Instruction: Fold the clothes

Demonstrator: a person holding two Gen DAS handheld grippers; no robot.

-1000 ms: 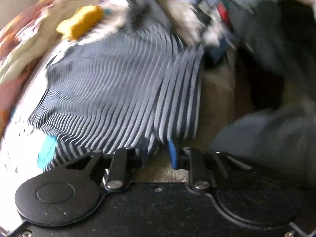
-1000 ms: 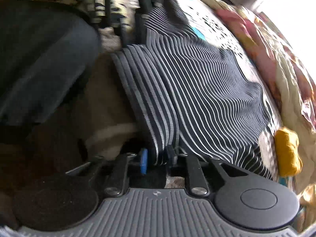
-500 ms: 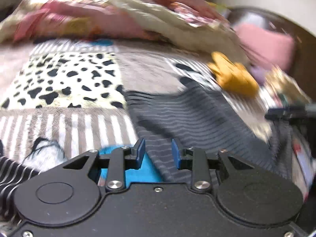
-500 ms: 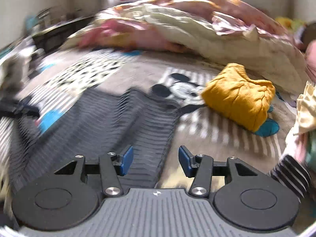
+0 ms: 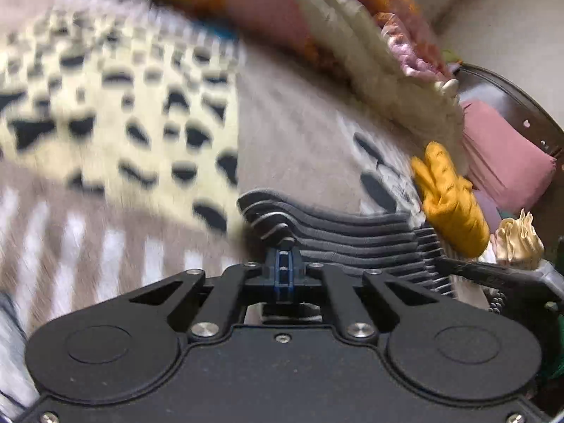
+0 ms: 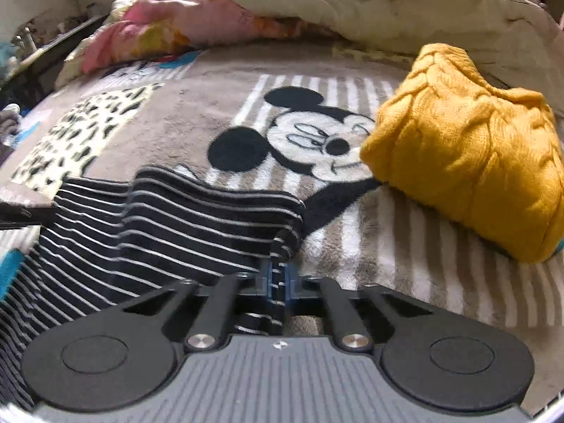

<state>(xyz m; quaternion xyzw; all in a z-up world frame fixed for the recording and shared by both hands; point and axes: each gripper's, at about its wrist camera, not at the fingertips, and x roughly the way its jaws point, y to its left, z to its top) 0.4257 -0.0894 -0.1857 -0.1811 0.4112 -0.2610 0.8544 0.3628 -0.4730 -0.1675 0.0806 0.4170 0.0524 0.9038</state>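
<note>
A dark striped garment (image 6: 169, 225) lies on a Mickey Mouse blanket (image 6: 197, 105); it also shows in the left wrist view (image 5: 352, 236). My left gripper (image 5: 284, 264) is shut on a bunched corner of the striped garment at its left end. My right gripper (image 6: 278, 275) is shut on the garment's right corner, the fabric bunched between the blue pads. The garment stretches between the two grippers, low over the blanket.
A folded yellow knit sweater (image 6: 469, 155) sits just right of the garment; it also shows in the left wrist view (image 5: 447, 201). A crumpled floral quilt (image 6: 317, 3) lies along the back. A pink cushion (image 5: 504, 162) is at far right.
Both grippers were open half a second ago and have now shut on the striped garment's corners. Both views swung from looking down the garment to looking across the bed.
</note>
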